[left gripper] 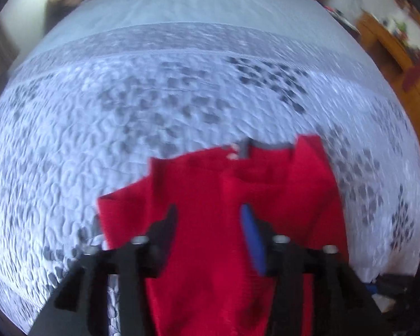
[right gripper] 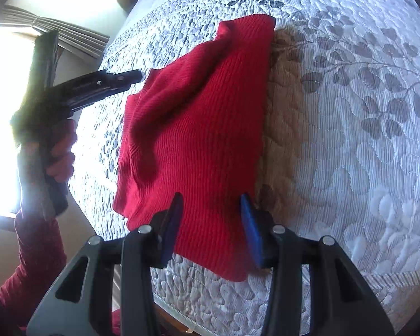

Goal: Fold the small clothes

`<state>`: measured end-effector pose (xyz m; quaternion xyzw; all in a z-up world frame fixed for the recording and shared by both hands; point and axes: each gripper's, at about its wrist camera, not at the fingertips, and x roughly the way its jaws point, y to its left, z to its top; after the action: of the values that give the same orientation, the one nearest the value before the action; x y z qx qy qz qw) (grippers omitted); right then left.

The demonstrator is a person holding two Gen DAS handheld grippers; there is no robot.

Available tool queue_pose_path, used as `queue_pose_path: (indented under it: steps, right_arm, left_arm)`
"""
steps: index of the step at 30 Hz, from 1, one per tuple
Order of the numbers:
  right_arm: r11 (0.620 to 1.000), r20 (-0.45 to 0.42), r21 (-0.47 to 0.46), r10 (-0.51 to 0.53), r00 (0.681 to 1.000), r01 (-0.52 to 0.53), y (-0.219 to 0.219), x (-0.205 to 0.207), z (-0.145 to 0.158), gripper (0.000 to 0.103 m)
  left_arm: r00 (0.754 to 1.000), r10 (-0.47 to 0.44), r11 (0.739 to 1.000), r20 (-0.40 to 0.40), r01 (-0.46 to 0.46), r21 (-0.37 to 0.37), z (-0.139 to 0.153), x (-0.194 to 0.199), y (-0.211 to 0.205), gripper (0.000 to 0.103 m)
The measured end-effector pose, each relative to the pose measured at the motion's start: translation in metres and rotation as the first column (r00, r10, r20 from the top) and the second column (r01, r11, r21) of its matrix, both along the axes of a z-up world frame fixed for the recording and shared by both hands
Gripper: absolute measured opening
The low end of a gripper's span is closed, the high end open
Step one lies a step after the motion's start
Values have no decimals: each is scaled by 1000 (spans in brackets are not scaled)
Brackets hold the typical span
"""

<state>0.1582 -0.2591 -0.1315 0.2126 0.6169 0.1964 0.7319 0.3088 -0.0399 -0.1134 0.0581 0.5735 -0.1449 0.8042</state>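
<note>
open right gripper (right gripper: 210,224), ribbed red sweater (right gripper: 193,123) folded, rumpled, on quilt (right gripper: 350,112)

A bed (right gripper: 350,145) is covered by a quilted white bedspread (left gripper: 103,128) stitched with grey leaf patterns. A red ribbed knit garment (right gripper: 198,128) is laid flat on the bedspread near its edge, partly folded, with a rumpled fold along one side. A plain band of cover is seen farther up the bed.

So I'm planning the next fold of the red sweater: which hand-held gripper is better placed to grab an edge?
Probably the right hand-held gripper: open over the red sweater's near edge. The left hand-held gripper hangs beside its far side.
</note>
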Motion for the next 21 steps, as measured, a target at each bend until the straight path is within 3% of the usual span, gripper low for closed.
queue_pose_path:
  steps: [4, 9, 11, 12, 13, 14, 19, 21]
  right_arm:
    - [1000, -7, -9, 3, 1000, -3, -4, -1, -1, 43]
    - [1000, -26, -9, -21, 999, 21, -11, -1, -8, 43]
    - [1000, -29, -5, -20, 999, 20, -12, -1, -11, 43]
    - [1000, -31, -1, -18, 999, 18, -12, 0, -13, 43]
    - [1000, -32, 1, -17, 999, 17, -11, 0, -14, 43]
    - [1000, -33, 1, -16, 999, 16, -10, 0, -15, 43]
    - [1000, -31, 7, -11, 999, 11, -9, -1, -20, 43]
    - [1000, -33, 6, -13, 999, 13, -9, 0, -22, 43]
  left_arm:
    - [994, -112, 990, -19, 113, 80, -19, -13, -44, 73]
    - [995, -95, 985, -18, 96, 141, -35, -13, -54, 81]
    - [997, -74, 994, -37, 77, 80, -36, -9, -47, 63]
    - [996, -57, 998, -65, 59, 22, -35, -5, -42, 39]
    - [998, -19, 1000, -67, 20, 14, -33, -1, -36, 15]
    - [998, 6, 1000, -64, -5, 25, -32, 2, -31, 9]
    - [985, 118, 984, -122, -132, -119, -26, 17, 8, 8]
    - [981, 152, 970, -122, -171, -174, -18, 21, 26, 16]
